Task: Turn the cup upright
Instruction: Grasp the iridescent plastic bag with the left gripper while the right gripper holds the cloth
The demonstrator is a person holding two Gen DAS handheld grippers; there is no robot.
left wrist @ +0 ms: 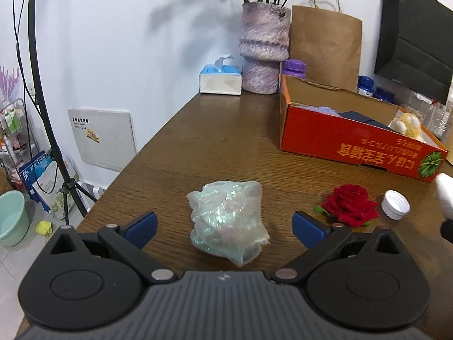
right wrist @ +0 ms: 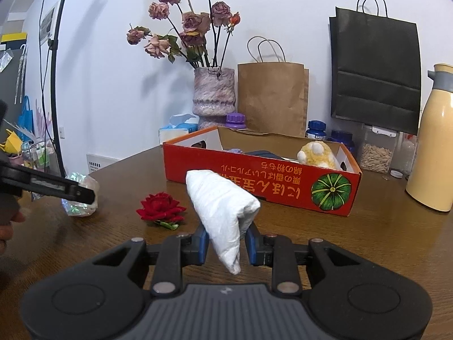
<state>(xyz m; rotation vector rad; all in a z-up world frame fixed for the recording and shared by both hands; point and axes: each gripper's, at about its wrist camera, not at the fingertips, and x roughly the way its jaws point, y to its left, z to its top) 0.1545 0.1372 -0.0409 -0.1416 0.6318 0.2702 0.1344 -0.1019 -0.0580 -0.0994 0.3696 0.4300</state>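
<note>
The left gripper (left wrist: pixel 224 228) has its jaws spread wide and grasping nothing; the cup (left wrist: pixel 228 219), a crumpled iridescent translucent one, lies on the counter (left wrist: pixel 215 141) between the two blue pads (left wrist: pixel 143 226), touching neither. To the right of those jaws lie a red rose (left wrist: pixel 351 204) and, just beyond it, a white bottle cap (left wrist: pixel 395 204). The right gripper (right wrist: pixel 225 243) has its jaws clenched on a folded white cloth (right wrist: pixel 223 209), which sticks up and forward out of them above the counter. Beyond both sets of jaws stands an open orange box (right wrist: pixel 254 181), and behind it a vase (right wrist: pixel 214 90) of dried flowers.
</note>
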